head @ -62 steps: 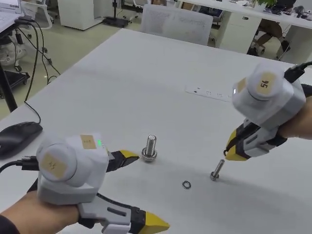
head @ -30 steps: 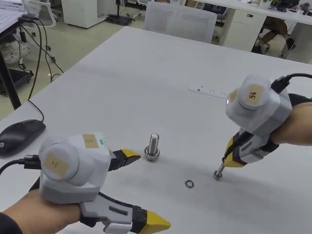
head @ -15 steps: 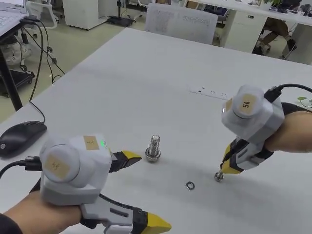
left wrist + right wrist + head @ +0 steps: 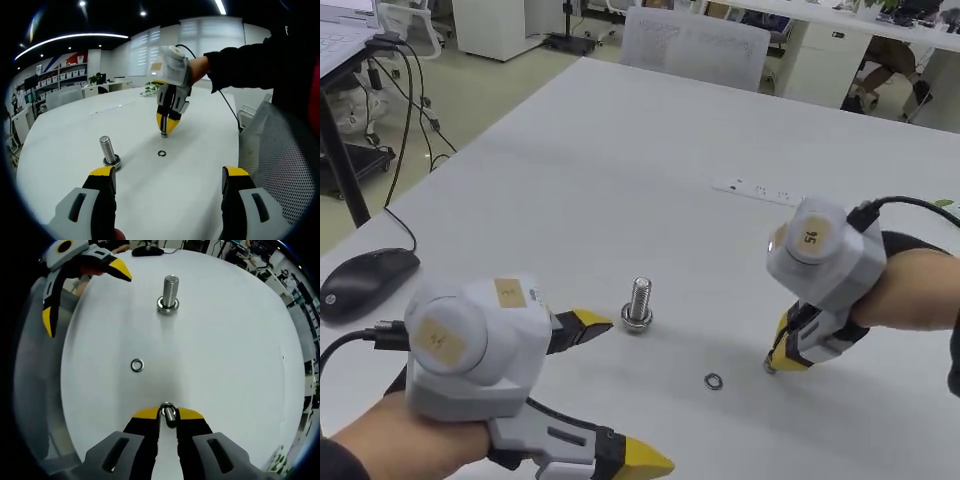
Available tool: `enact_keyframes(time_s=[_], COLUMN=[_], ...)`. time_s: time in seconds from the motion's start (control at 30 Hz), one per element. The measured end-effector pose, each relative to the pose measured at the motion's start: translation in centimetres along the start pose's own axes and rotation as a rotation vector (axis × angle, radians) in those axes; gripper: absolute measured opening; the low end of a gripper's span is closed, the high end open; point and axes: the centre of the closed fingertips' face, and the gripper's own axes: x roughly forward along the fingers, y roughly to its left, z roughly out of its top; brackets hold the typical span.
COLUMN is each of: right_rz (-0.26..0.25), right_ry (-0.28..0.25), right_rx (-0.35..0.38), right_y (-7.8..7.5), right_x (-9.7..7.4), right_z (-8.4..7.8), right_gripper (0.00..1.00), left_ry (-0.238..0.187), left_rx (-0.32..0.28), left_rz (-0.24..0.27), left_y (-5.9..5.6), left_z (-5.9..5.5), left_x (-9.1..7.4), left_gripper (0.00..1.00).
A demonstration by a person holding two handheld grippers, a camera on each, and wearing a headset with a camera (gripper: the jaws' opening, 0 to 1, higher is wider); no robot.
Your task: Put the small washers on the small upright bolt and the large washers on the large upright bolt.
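small bolt (image 4: 169, 415) | right gripper (image 4: 782, 362) clamps it (tips down) | left gripper (image 4: 168, 171) agape

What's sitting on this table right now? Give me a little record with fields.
surface: white table
tall item: large silver threaded bolt, upright, untouched
held item: small silver bolt, pinched in the right claw
loose item: small silver ring washer, flat, apart from both bolts
other tool: left claw, open, holding nothing
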Motion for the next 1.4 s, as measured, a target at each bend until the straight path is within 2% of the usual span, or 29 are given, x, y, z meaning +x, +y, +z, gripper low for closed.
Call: enact_keyframes(time_s=[0.47, 0.67, 0.9, 1.4], right_rz=[-0.003, -0.001, 0.008, 0.008], right_ry=[0.005, 0.007, -0.01, -0.06], right_rx=[-0.002, 0.002, 0.006, -0.022], right_y=[0.2, 0.5, 0.7, 1.2], right_x=[0.2, 0.2, -0.1, -1.3], right_z=[0.0, -0.1, 0.2, 2.3], right_gripper=[0.15, 0.22, 0.34, 0.49], left_ry=[0.0, 0.001, 0.001, -0.003], left_rx=[-0.002, -0.002, -0.001, 0.0], left_rz=[0.003, 0.003, 0.002, 0.003], left_y=[-0.1, -0.1, -0.2, -0.1], left_z=[-0.2, -0.2, -0.2, -0.1], left_x=[-0.2, -0.2, -0.2, -0.2], left_gripper=[0.87, 0.87, 0.87, 0.87])
